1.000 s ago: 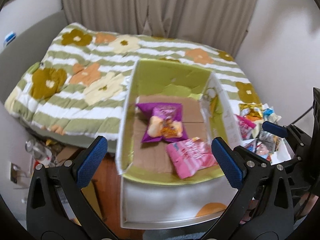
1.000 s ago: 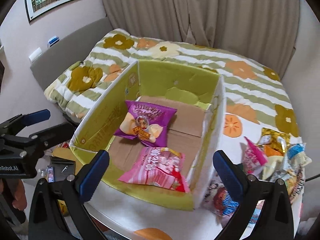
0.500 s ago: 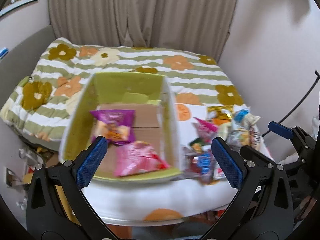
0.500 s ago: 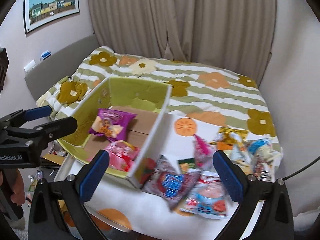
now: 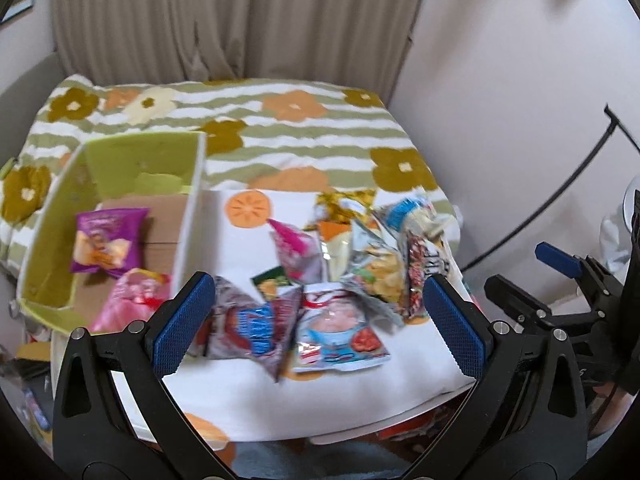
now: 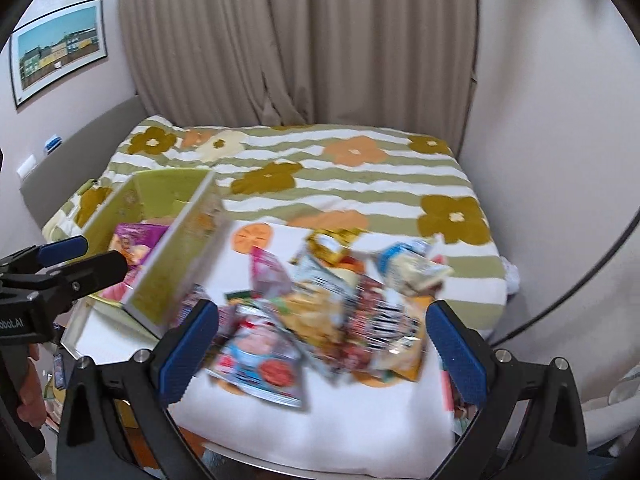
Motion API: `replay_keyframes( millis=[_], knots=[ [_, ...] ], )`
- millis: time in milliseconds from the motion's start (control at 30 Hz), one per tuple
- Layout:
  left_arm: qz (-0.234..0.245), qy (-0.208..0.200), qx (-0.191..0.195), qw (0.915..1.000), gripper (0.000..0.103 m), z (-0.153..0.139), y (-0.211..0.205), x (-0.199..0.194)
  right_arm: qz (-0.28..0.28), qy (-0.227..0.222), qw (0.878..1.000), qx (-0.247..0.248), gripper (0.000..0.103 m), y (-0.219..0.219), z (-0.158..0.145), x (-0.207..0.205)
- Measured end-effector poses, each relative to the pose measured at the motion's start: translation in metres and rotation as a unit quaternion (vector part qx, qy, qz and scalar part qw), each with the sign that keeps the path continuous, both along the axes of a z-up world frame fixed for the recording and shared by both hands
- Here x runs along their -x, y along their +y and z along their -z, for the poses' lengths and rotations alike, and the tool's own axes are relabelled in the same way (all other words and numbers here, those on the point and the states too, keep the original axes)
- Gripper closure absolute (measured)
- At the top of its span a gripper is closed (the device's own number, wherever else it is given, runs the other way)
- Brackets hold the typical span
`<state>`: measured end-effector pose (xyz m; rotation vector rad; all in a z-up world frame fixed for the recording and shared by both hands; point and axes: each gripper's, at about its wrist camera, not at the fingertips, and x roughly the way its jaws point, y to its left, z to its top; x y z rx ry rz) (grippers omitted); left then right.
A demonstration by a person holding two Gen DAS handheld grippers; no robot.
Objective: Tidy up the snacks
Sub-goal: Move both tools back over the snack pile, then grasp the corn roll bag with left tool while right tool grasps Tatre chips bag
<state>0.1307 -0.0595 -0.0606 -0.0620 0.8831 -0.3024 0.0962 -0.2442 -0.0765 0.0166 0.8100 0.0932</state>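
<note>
An open cardboard box (image 5: pixel 120 208) with a yellow-green lining sits at the left of the frame on a white cloth with orange prints. Inside it lie a purple chip bag (image 5: pixel 106 244) and, nearer the camera, a pink packet (image 5: pixel 126 300). Right of the box, a loose heap of snack packets (image 5: pixel 352 264) lies overlapping; a blue-and-red packet (image 5: pixel 340 334) lies flat at the front.

Floral striped bedspread (image 6: pixel 320 176), beige curtains (image 6: pixel 296 40), framed picture (image 6: pixel 56 48), possibly townscape
</note>
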Motion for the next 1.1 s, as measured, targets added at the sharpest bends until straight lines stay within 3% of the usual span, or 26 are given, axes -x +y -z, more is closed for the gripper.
replay_keyframes(
  millis=[433,567,767,1000,1100],
  knots=[
    [0.103,0.082,-0.01,0.9913,0.002,0.069,-0.068,-0.06,0.086,0.037,0.995,-0.045,0.0,-0.066,0.038,-0.022],
    [0.127,0.116,-0.008,0.985,0.006,0.096,-0.076,-0.08,0.11,0.061,0.99,-0.067,0.0,-0.07,0.056,-0.042],
    [0.183,0.134,-0.023,0.9736,0.006,0.124,-0.094,-0.098,0.143,0.105,0.978,-0.112,0.0,-0.068,0.089,-0.075],
    [0.215,0.151,-0.017,0.9648,0.006,0.143,-0.107,-0.116,0.188,0.141,0.965,-0.114,0.0,-0.064,0.113,-0.101],
    [0.229,0.166,-0.019,0.959,0.02,0.154,-0.111,-0.122,0.205,0.155,0.96,-0.113,0.0,-0.063,0.123,-0.109]
  ],
)
